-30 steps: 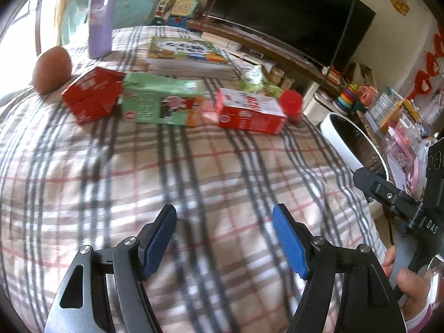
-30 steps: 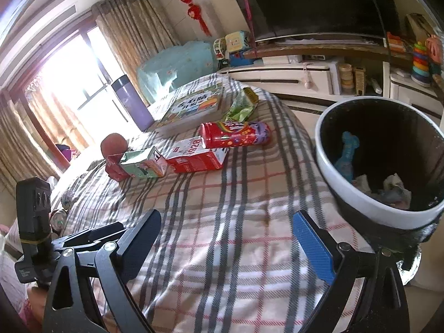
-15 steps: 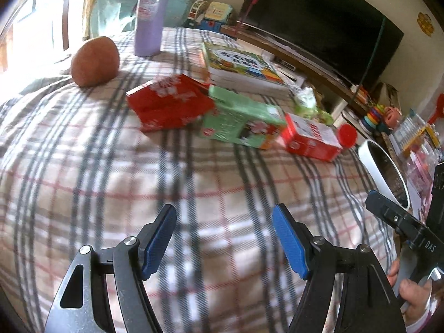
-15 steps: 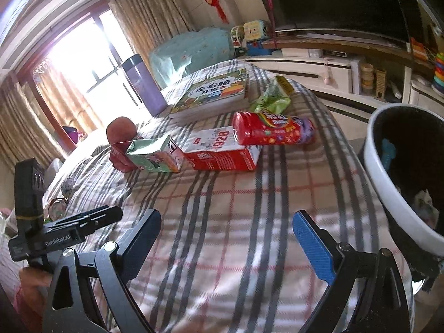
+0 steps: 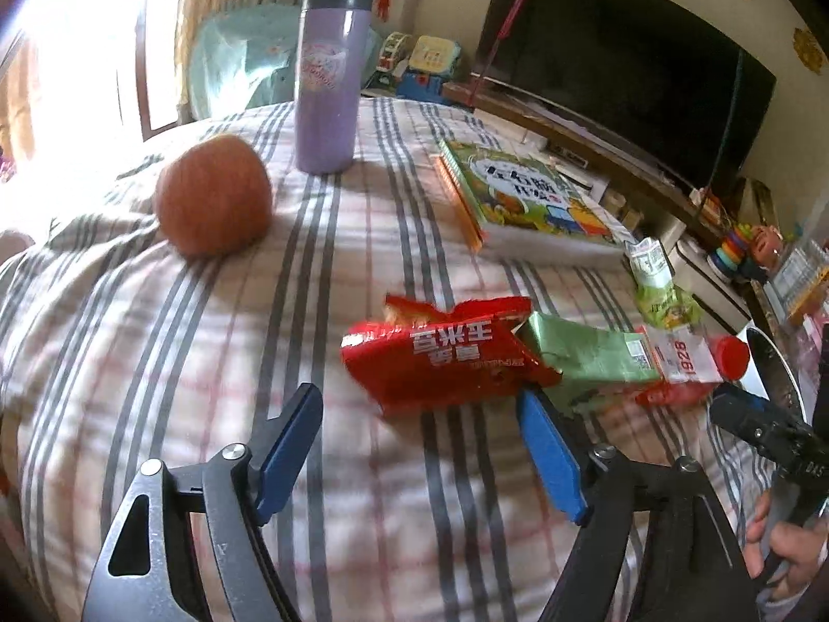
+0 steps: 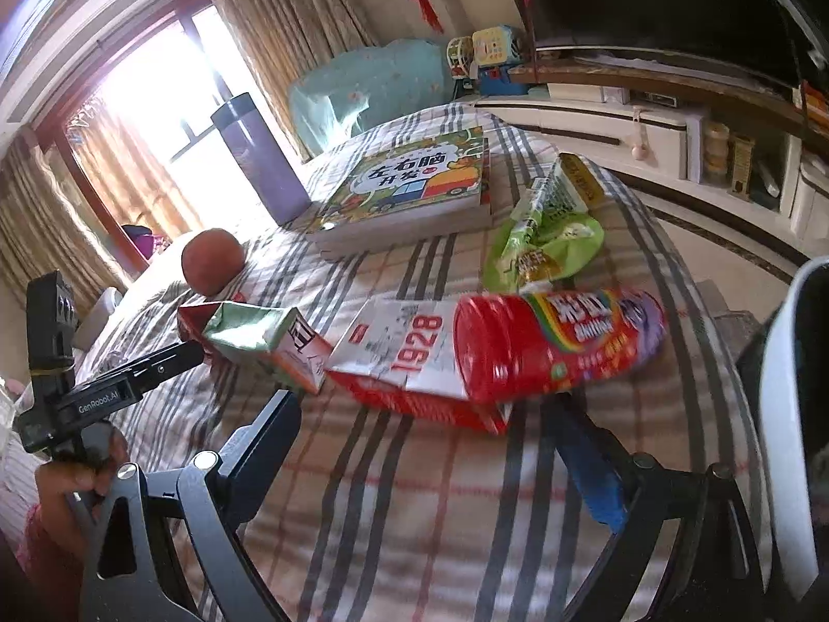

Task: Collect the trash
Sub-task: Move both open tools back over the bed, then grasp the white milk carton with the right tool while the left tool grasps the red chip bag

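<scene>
Because the trash lies in a row across the checked cloth (image 5: 181,373), both tools sit low and near it, ready to grab. The left gripper (image 5: 419,446) is spread wide with nothing in it, and the torn red wrapper (image 5: 440,357) lies just past its tips, so that looks like the first thing to pick. The green carton (image 5: 585,357) touches the wrapper's right end and may get in the way of the right finger.

Next along the row is the red and white 1928 box (image 6: 409,357), and the red candy tube (image 6: 554,342) lies on its side, resting partly on top of it. The right gripper (image 6: 440,446) is wide apart too and holds nothing, and it sits just in front of these two. The tube may roll if it gets bumped. A green snack bag (image 6: 544,238) lies behind the tube.

The apple (image 5: 212,197), the purple cup (image 5: 329,78) and the picture book (image 6: 409,186) sit farther back. They do not look like trash, so they should stay.

The white bin (image 6: 787,414) stands at the far right, beside the table's edge, close to the tube.
</scene>
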A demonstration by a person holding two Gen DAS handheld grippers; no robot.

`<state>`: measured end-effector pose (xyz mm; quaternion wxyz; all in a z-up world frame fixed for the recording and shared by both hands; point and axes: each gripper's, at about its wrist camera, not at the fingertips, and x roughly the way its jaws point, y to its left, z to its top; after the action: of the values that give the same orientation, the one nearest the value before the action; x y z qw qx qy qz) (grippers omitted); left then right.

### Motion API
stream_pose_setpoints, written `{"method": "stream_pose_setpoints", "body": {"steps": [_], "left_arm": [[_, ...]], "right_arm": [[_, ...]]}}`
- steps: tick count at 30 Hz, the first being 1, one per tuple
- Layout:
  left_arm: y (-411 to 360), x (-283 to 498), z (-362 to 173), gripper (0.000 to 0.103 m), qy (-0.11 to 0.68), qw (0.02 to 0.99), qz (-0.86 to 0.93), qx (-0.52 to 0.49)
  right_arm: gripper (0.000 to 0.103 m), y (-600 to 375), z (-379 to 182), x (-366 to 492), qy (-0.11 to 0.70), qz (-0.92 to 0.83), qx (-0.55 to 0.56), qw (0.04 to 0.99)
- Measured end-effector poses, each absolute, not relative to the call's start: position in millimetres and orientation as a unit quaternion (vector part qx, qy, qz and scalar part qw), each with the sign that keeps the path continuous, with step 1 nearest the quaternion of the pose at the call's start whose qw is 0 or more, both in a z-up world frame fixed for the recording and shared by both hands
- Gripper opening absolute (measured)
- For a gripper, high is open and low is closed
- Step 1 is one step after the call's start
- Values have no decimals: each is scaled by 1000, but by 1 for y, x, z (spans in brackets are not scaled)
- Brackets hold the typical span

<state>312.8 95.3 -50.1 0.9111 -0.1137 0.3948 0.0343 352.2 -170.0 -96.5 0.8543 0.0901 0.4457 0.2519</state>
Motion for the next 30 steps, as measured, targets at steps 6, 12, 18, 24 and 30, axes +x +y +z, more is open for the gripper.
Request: {"method": "stream_pose_setpoints", "body": {"steps": [6,12,18,24,30], "left_arm": [[100,330,-59,63,384,918,-4,-95],[101,335,-70,5,403,909,-36,-98],[108,303,-63,1,393,911,-49,-119],[119,267,-59,1,398,902,-77,-151],[128,252,-58,47,408,899,-57,-152]], "right_arm": [[90,-163,-100,354,447,265,77,851],[38,-148,-98,341,450,264,42,852],[22,-129,-92,309,455,318,29,831],[45,-125,-77,285,427,304,1,852],[79,-135,-55,295,379,270,-7,885]]}}
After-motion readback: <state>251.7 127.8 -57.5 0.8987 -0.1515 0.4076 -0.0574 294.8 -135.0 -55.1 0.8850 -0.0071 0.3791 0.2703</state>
